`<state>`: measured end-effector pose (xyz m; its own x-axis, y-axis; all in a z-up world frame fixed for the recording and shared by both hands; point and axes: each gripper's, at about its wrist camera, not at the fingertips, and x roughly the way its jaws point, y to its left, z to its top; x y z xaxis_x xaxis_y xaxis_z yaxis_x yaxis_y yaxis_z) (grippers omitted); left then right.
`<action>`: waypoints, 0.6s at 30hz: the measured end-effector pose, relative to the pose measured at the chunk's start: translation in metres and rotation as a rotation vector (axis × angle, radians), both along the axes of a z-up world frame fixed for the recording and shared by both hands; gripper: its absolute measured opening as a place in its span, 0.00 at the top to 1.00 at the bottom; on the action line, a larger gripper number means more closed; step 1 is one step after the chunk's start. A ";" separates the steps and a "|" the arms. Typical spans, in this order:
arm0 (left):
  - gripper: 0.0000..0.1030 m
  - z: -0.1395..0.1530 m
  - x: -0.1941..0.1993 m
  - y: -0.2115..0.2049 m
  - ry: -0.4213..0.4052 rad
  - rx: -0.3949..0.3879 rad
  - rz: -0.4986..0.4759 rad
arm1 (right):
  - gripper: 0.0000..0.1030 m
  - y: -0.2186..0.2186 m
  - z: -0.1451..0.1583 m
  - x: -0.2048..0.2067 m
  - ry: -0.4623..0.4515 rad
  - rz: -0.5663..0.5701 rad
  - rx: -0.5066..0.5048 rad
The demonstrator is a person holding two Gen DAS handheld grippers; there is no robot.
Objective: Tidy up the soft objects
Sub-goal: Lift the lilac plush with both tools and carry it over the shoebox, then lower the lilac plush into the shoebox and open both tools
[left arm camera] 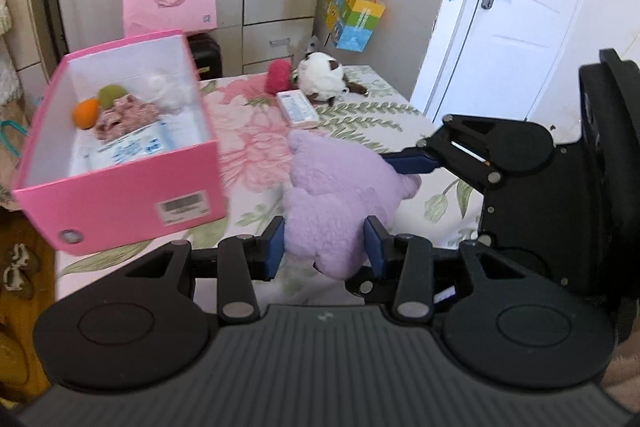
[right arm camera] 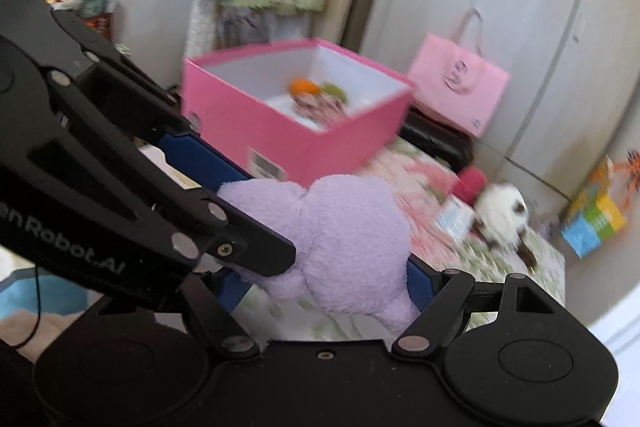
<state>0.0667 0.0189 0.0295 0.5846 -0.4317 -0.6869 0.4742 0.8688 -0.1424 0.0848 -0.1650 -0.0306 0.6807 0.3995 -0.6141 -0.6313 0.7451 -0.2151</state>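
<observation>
A lilac plush toy (left arm camera: 336, 195) is held between both grippers above the floral bedcover. My left gripper (left arm camera: 326, 247) is shut on its near end, blue pads pressed into the fur. My right gripper (right arm camera: 328, 283) is shut on the same plush (right arm camera: 352, 239); its arm enters the left wrist view from the right (left arm camera: 412, 163). The open pink box (left arm camera: 120, 203) stands to the left; it holds orange and green balls, a pink fabric piece, white fluff and packets. It also shows in the right wrist view (right arm camera: 288, 139).
A white-and-brown plush (left arm camera: 324, 77), a red plush (left arm camera: 278, 75) and a flat packet (left arm camera: 298, 109) lie at the bed's far end. A pink bag (left arm camera: 170, 1) and black case stand behind the box. A colourful box (left arm camera: 354, 21) hangs by the white door (left arm camera: 516, 11).
</observation>
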 end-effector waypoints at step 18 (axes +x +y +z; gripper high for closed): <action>0.62 0.044 0.067 0.089 -0.094 -0.105 0.152 | 0.17 0.067 0.051 0.067 -0.037 0.120 0.161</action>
